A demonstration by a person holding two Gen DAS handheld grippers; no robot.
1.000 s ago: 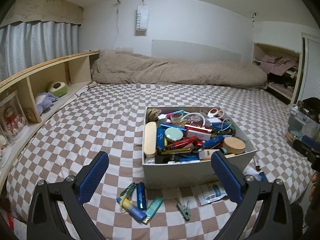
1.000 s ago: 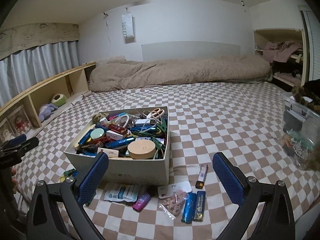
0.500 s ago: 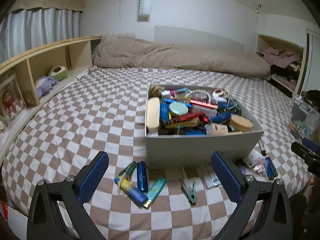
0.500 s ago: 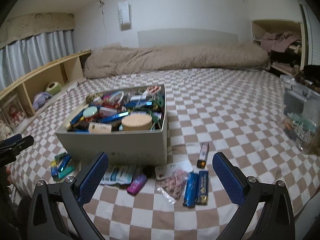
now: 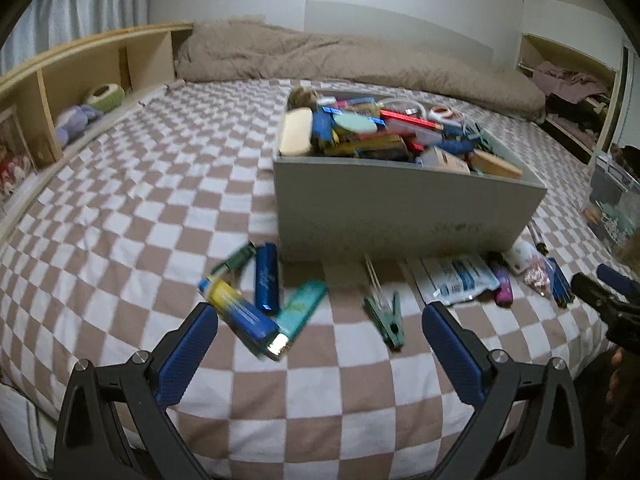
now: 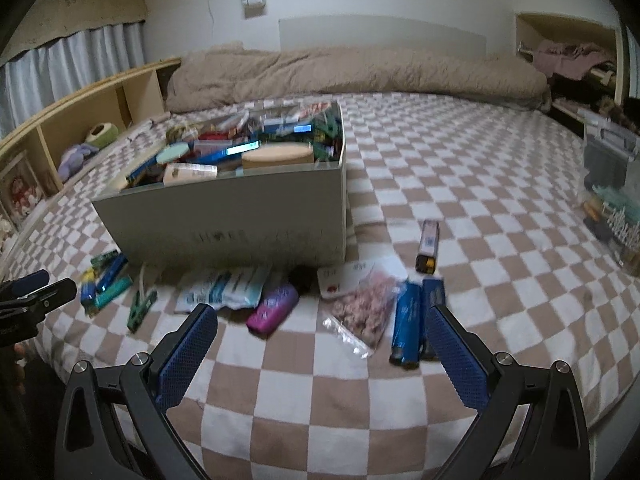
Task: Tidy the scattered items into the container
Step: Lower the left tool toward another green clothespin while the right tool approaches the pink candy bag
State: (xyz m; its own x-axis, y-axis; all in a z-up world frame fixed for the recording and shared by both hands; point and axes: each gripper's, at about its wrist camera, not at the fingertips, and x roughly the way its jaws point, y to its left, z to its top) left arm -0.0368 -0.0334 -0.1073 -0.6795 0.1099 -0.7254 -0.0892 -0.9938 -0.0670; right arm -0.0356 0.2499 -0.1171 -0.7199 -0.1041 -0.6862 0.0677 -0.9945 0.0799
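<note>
A grey box, full of small items, stands on the checkered bed; it also shows in the right wrist view. My left gripper is open and empty, low over several lighters and a green clothespin in front of the box. My right gripper is open and empty, just before a purple lighter, a clear bag of pink bits and two blue lighters. A white-blue packet and a lone lighter lie nearby.
A beige duvet lies along the far wall. A wooden shelf with soft toys runs along the left. A clear plastic bin stands at the bed's right edge. The bed's front edge is close below both grippers.
Both grippers have come down and forward toward the items lying in front of the box. Both stay open.
</note>
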